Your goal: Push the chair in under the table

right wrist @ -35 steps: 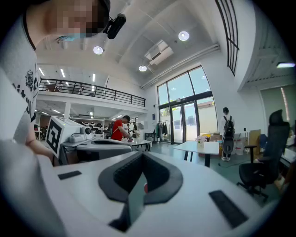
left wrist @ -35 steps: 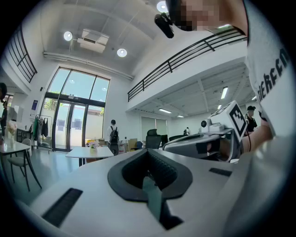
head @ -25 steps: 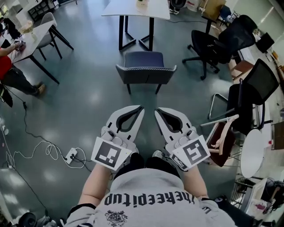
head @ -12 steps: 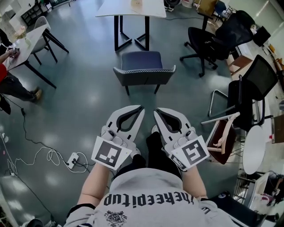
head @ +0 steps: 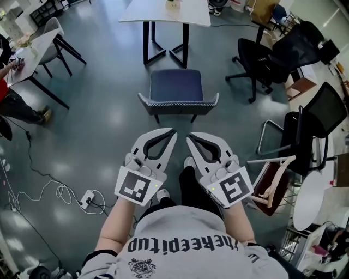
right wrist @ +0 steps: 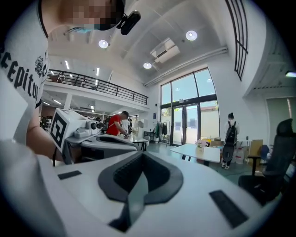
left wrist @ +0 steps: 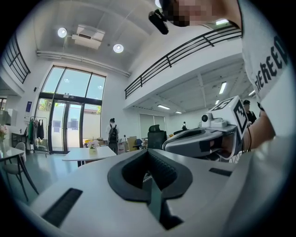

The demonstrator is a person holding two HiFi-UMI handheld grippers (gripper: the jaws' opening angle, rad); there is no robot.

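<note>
Grey polished floor (head: 109, 125) filled the big hall, bright with glare from the ceiling lights. On it stood the chair (head: 178, 90), dark blue in the seat, with a grey back edged in a checked trim. Its back faced the person and its seat faced the white worktop (head: 163, 12). The chair sat just short of the worktop's black legs and not under the top. A small bunch of flowers (right wrist: 202, 144) stood on the worktop.

Both claws were held side by side, near the person's body, tips aimed at the chair's back but well apart from it. The left claw (head: 172, 133) was clenched, its jaws pressed together with nothing between them. The right claw (head: 190, 138) was clenched and empty as well. Each carried its marker cube at the rear, close to the person's grey T-shirt (head: 185, 245).

Further out, to the right, black office chairs (head: 262, 52) were grouped together. To the left stood another white table (head: 32, 46) with a seated person (head: 11, 92) beside it. A white cable with a power strip (head: 87, 192) lay looped on the floor, left of the left claw.
</note>
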